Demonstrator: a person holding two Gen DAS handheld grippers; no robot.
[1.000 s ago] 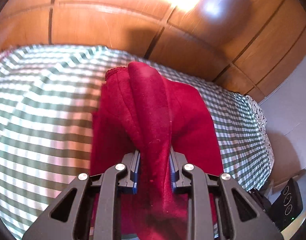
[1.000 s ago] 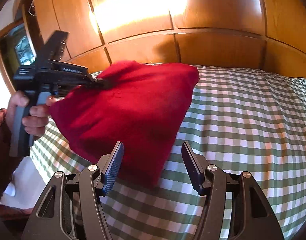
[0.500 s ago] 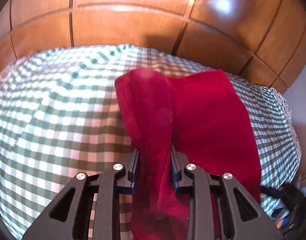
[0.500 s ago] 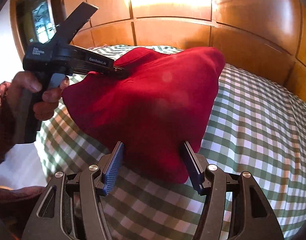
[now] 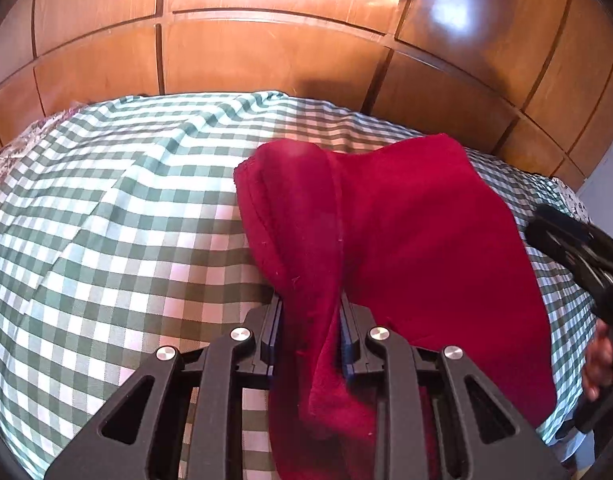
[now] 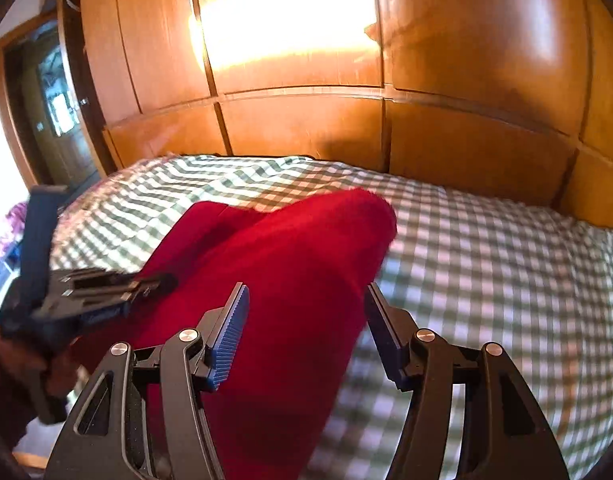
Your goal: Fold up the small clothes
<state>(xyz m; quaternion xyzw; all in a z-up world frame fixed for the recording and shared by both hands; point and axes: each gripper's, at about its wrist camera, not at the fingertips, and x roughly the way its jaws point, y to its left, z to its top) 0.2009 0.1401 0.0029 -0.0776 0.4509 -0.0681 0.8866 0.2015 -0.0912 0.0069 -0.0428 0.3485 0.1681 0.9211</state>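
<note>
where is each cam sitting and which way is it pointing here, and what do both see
Left wrist view: sits on the left gripper, looking down along its fingers over the checked bedspread toward the wood panel wall; the fingers are shut on the red garment; the right gripper and a hand show at the right edge.
Right wrist view: sits on the right gripper, open, facing the same wall, with the garment between its fingers; the left gripper and its hand show at left.
Shared: garment, bedspread, wall, each other's gripper.

No legible text (tool lettering blurred).
</note>
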